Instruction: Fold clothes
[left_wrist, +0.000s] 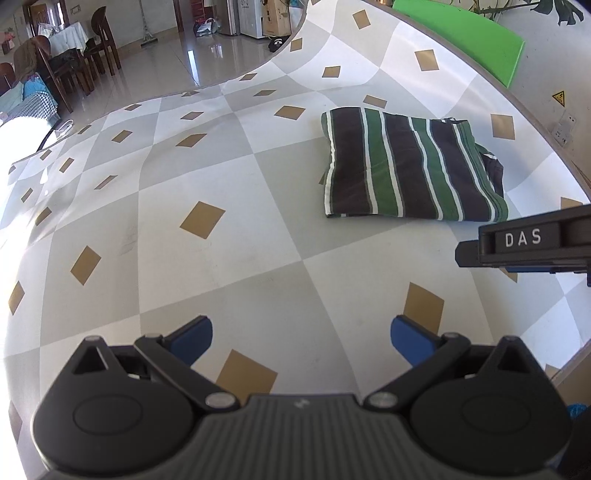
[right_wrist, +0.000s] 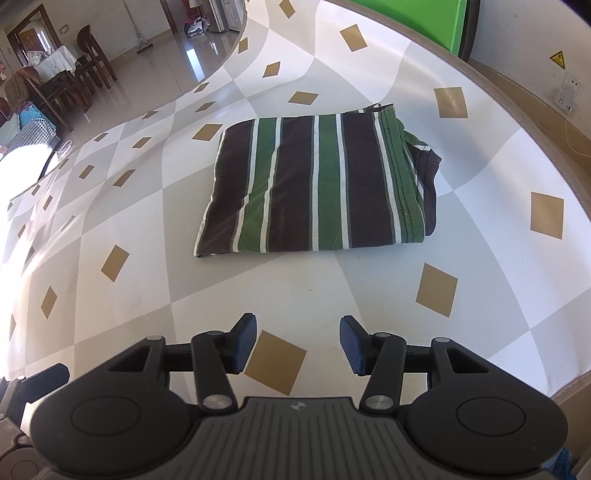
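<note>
Right wrist view shows the striped garment (right_wrist: 314, 184) folded into a compact rectangle on the checked table (right_wrist: 369, 295), far of both tools. Right gripper (right_wrist: 298, 341) and left gripper (left_wrist: 301, 339) are released, empty, clear of cloth. Judgement: folding looks complete; if tidying, tuck the loose dark edge at right, approaching low and square.

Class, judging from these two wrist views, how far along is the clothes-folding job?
Done: the striped garment lies folded in a compact rectangle on the checked tablecloth.
In hand: nothing; the left gripper and right gripper are both open and empty, short of the cloth.
Left: perhaps tidying the dark bit poking out at its right edge; no other clothes show.
</note>
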